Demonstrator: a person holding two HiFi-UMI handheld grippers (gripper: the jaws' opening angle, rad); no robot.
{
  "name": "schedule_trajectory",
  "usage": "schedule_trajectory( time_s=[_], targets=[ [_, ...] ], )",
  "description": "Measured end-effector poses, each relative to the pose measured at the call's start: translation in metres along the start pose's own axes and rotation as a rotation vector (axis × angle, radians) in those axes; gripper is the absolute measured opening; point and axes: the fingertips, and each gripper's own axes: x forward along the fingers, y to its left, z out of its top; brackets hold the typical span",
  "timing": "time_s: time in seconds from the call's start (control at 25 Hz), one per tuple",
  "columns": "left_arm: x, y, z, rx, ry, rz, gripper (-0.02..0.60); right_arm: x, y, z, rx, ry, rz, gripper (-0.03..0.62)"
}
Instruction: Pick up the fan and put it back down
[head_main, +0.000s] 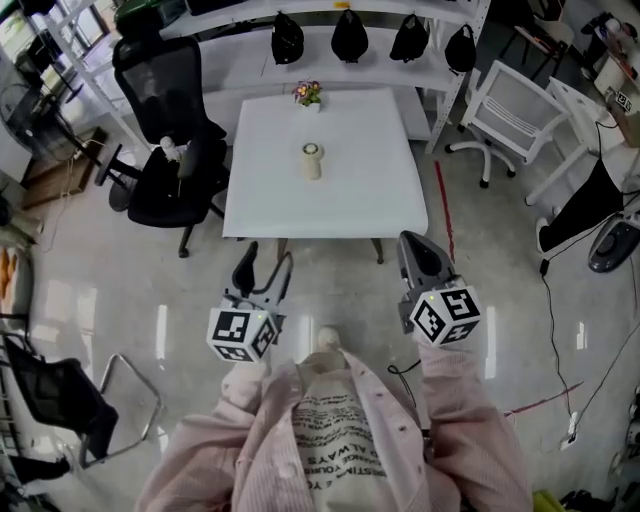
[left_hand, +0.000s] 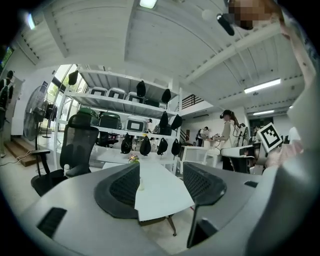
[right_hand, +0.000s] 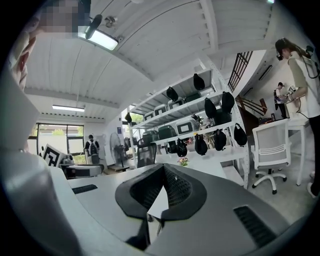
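Observation:
A small cream fan (head_main: 312, 160) stands upright near the middle of the white table (head_main: 370, 190); in the left gripper view the fan (left_hand: 141, 184) shows small beside the left jaw. My left gripper (head_main: 268, 255) hangs open in front of the table's near edge, with nothing between its jaws (left_hand: 161, 172). My right gripper (head_main: 410, 242) is by the table's near right corner, its jaws (right_hand: 162, 167) closed tip to tip and empty. Both grippers are well short of the fan.
A small flower pot (head_main: 308, 94) sits at the table's far edge. A black office chair (head_main: 165, 130) stands left of the table and a white chair (head_main: 515, 110) to its right. Shelves with black bags (head_main: 350, 35) line the back. Cables (head_main: 555, 330) run over the floor at right.

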Motion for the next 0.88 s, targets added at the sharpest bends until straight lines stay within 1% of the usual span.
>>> schedule_trajectory(
  time_s=[0.2,0.48,0.68,0.88],
  targets=[
    [0.035,0.023,0.008,0.0,0.0,-0.001,0.25,0.044,-0.015,0.005,-0.006,0.005,-0.011,-0.002],
    [0.067,0.043,0.006,-0.019,-0.003,0.007,0.25,0.08,-0.028,0.004,-0.012,0.011,-0.018,-0.002],
    [0.095,0.048,0.003,-0.023,0.005,-0.002,0.25,0.101,-0.049,0.002,-0.002,0.02,-0.044,-0.002],
    [0.132,0.061,-0.002,-0.037,0.029,0.016,0.25,0.131,-0.077,0.002,0.007,0.033,-0.046,-0.002]
  ],
)
